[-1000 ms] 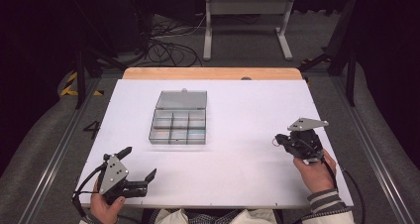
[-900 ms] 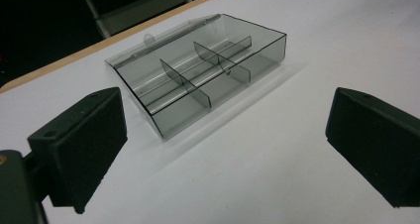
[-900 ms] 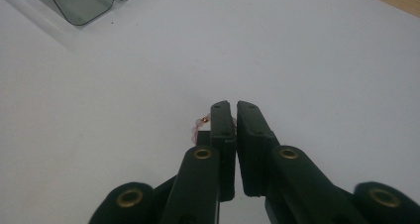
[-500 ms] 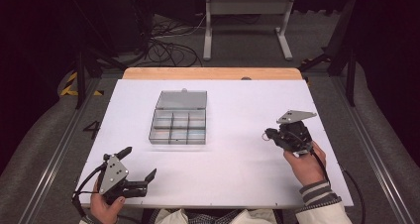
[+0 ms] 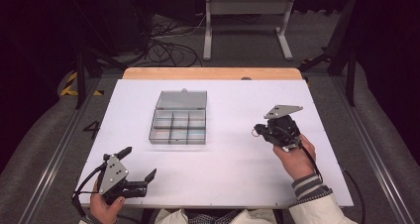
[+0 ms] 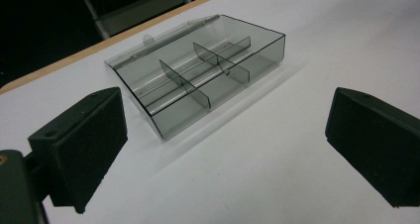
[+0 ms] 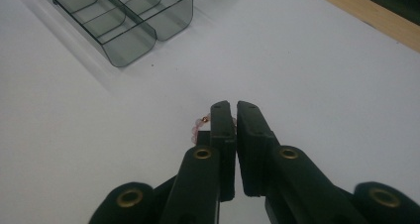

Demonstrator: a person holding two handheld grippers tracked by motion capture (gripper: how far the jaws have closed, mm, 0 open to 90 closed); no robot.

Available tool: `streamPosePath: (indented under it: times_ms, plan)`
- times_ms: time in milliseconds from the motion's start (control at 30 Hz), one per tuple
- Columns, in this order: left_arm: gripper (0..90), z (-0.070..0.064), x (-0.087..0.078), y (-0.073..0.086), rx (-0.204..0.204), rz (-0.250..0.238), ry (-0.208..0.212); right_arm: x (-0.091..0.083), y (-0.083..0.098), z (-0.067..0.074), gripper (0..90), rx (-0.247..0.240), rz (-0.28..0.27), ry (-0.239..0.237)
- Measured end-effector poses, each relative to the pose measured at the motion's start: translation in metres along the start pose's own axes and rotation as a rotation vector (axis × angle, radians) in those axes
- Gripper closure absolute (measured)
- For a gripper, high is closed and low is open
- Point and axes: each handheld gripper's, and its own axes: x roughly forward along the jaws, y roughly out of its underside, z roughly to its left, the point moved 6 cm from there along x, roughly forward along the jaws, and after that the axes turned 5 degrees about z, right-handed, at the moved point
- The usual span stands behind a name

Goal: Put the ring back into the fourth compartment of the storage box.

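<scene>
Jaws of the right gripper (image 7: pixel 232 116) are pressed together on a small beaded ring (image 7: pixel 198 127), a loop of pale pink beads with a gold one, which bulges out from the left face of the left pad in the right gripper view. In the high view the same loop (image 5: pixel 256 131) hangs at the left-pointing tip of that gripper (image 5: pixel 262 130), held above the white surface (image 5: pixel 237 174) right of centre; the loop is too small to tell its long axis. The person's right hand (image 5: pixel 293 157) grips the tool from the near side, with a striped cuff behind it.

Jaws of the left gripper (image 5: pixel 141 165) stand wide apart with nothing between them, at the near left corner, aimed right and far toward the box (image 6: pixel 198 80). The left hand (image 5: pixel 101 206) holds it at the near edge.

The clear grey compartment box (image 5: pixel 179 119) lies left of centre, lid folded back toward the far edge, its compartments open upward, well apart from both grippers.
</scene>
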Motion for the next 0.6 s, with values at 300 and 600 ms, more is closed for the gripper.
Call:
streamPosePath:
  times_ms: [300, 600]
  plan:
    - [3.2, -0.001, 0.0, 0.0, -0.004, 0.002, 0.004, 0.005, -0.017, 0.011, 87.0, -0.036, -0.003, -0.014]
    - [3.2, 0.0, 0.0, 0.0, 0.001, 0.001, 0.001, 0.011, -0.031, 0.021, 87.0, -0.057, -0.01, -0.045]
